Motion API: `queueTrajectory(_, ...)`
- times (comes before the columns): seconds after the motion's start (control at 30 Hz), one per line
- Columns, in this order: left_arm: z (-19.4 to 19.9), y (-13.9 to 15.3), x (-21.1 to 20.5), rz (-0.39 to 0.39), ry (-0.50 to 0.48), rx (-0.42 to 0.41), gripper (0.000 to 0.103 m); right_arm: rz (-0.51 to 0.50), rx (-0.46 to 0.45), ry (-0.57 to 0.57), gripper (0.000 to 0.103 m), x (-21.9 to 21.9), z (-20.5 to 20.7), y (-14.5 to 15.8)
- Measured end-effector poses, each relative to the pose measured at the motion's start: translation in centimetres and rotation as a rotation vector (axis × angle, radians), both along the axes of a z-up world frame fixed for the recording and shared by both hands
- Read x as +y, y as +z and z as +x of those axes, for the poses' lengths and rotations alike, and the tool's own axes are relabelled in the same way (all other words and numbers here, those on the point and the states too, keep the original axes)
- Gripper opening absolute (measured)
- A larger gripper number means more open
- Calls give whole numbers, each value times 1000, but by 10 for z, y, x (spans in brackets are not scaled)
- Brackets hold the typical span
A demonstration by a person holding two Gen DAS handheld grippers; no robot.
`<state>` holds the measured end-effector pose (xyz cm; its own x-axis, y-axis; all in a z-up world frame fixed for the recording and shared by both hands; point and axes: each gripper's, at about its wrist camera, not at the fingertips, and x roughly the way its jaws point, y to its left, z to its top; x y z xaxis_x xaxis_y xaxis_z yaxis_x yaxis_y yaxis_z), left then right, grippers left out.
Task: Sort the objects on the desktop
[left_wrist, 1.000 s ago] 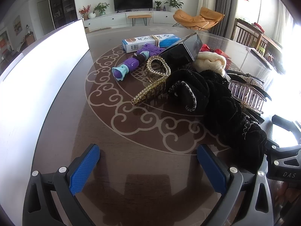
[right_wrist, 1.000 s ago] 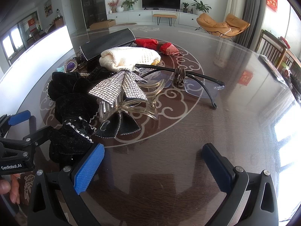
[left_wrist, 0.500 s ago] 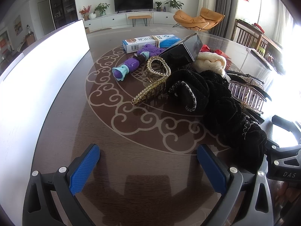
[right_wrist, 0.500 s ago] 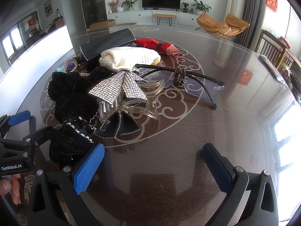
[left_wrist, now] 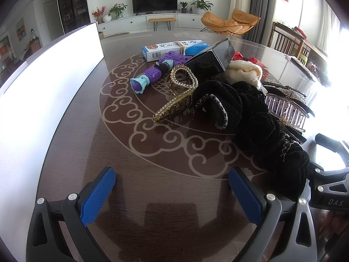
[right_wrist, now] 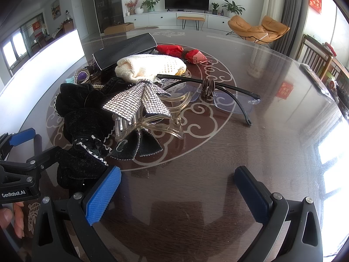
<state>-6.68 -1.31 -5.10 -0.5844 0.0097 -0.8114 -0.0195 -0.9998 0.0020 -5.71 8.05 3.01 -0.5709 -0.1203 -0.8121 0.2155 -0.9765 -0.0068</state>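
A pile lies mid-table: black velvet scrunchies (left_wrist: 257, 128) (right_wrist: 82, 120), a gold rhinestone claw clip (left_wrist: 176, 96), a purple toy (left_wrist: 150, 76), a blue-white box (left_wrist: 174, 49), a black box (left_wrist: 211, 60) (right_wrist: 124, 50), a cream knit piece (left_wrist: 244, 72) (right_wrist: 148, 67). The right wrist view adds a rhinestone bow clip (right_wrist: 137, 102), glasses (right_wrist: 220, 96) and a red packet (right_wrist: 181, 52). My left gripper (left_wrist: 172, 187) is open and empty, short of the pile. My right gripper (right_wrist: 177, 185) is open and empty, its left pad beside a scrunchie.
The dark round table (left_wrist: 152, 187) has a glossy top with a scroll pattern. A white board (left_wrist: 43, 76) stands along the left. The right gripper shows at the right of the left wrist view (left_wrist: 327, 174). Chairs (left_wrist: 290, 41) stand beyond the far right edge.
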Motion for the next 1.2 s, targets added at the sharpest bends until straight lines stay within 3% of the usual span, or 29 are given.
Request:
queueTrajectory(0.73, -3, 0, 2, 1, -4, -3, 103, 0, 0, 0, 103, 0, 0, 0)
queueTrajectory(0.93, 14, 1, -2, 3, -123, -4, 103, 0, 0, 0, 103, 0, 0, 0)
queueTrajectory(1.2, -14, 3, 1, -3, -16, -1, 103, 0, 0, 0, 103, 0, 0, 0)
